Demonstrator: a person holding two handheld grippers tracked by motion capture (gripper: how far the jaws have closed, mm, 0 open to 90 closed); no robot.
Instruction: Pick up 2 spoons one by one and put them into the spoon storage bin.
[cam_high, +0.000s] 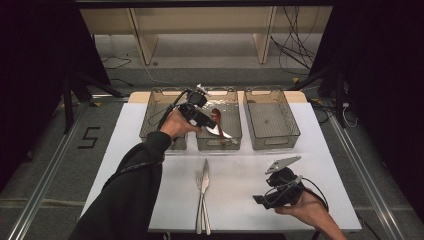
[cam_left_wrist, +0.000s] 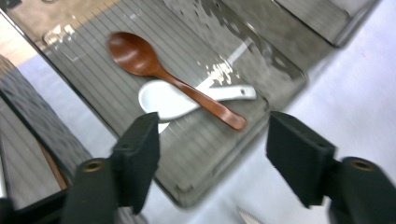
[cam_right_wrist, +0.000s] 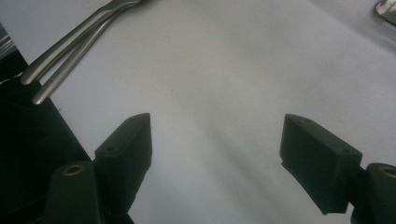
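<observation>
High view, left side: the left gripper hangs over the middle bin of three clear bins lined up along the far edge of the white table. A brown wooden spoon and a white ceramic spoon lie inside that bin, so it looks like the spoon bin of a cutlery sort.

High view, right side: the right gripper rests low near the front right corner of the table, well apart from everything, probably parked out of the way while the other hand works.

High view, leftovers: a fork and a knife lie side by side near the front edge, not sorted yet. The right bin has nothing in it that I can make out.

Left gripper view: the jaws are spread wide with nothing between them. The wooden spoon lies crossed on top of the white ceramic spoon on the ribbed floor of the middle bin, ahead of the jaw tips. My read is a drop-off that's done.

Right gripper view: jaws wide apart here too, holding nothing, just bare table under them. The handles of the fork and knife sit at the upper left, near but untouched, so I'd guess they're the next pick.
</observation>
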